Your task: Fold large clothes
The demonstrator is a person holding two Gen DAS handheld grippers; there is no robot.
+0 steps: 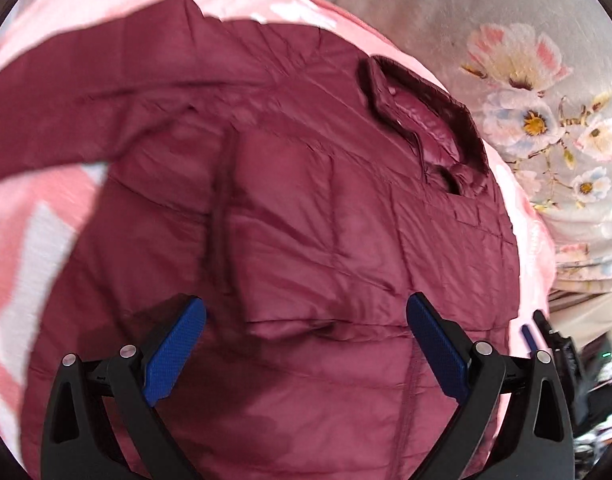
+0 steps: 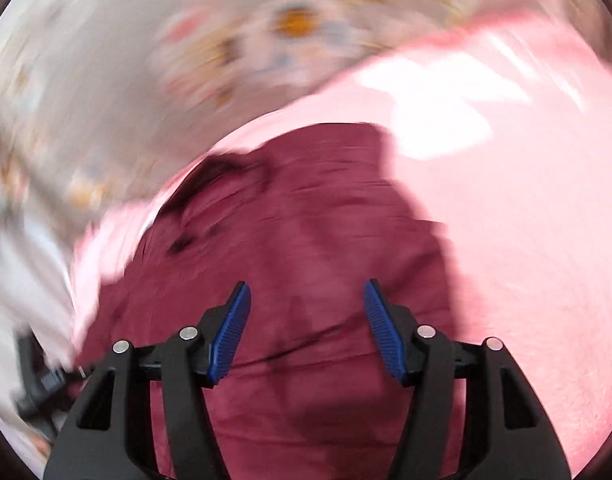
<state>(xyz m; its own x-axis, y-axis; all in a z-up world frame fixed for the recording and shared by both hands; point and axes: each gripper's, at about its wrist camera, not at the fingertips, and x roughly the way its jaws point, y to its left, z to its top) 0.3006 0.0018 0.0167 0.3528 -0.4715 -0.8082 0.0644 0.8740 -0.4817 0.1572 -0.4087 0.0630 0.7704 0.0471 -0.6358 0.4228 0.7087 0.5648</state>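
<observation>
My left gripper (image 1: 306, 320) and right gripper (image 2: 307, 312) both hang spread wide, empty, above the maroon jacket (image 1: 306, 208) lying on the pink blanket (image 1: 22, 216). Blanket shows past its hem and sleeve. My right view is badly smeared.

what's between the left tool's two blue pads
Only the maroon quilted puffer jacket, lying spread on the pink blanket, shows in the gap of the open left tool in the left wrist view. Neither pad grips the fabric.
</observation>
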